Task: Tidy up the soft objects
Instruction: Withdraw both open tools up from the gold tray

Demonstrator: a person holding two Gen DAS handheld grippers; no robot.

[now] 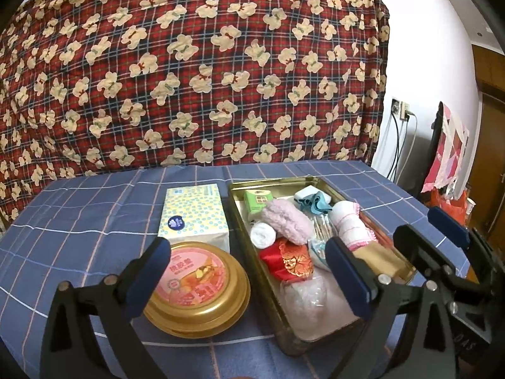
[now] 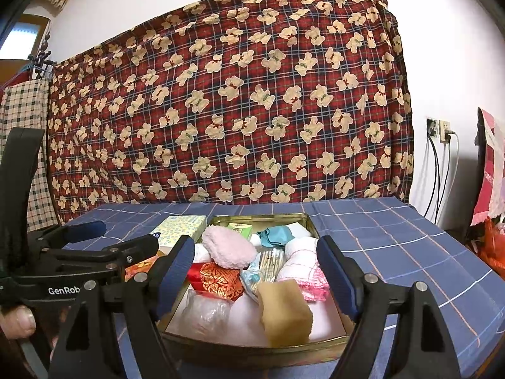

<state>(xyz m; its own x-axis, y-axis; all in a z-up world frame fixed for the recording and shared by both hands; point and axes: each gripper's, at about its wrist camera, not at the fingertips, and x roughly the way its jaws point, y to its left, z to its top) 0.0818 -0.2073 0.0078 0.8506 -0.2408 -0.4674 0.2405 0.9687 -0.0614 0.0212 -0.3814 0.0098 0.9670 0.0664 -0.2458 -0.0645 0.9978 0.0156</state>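
Both tongs hang above the near end of the gold tray (image 2: 252, 345), and everything soft is already bedded inside it: the fluffy pink roll (image 2: 228, 246), the red embroidered pouch (image 2: 217, 279), the white-and-pink towel roll (image 2: 303, 263), the crinkled clear bag (image 2: 205, 314) and the tan sponge block (image 2: 285, 309). That sponge is the nearest piece. It lies dead ahead of the right tongs (image 2: 256, 274), just below their tips, its long axis running away from the camera and leaning a touch left. The right tongs are released, jaws spread, nothing between them. The left tongs (image 1: 249, 270) are released too and empty, straddling the round gold tin (image 1: 197, 290) and the tray's left wall. By my reading the right hand is better placed for the sponge. The surface wears a blue checked cloth (image 2: 394, 243), with a tissue pack (image 1: 194, 213) behind the tin. A red teddy-bear blanket (image 2: 236, 94) hangs behind; wall sockets (image 2: 438, 129) to the right.
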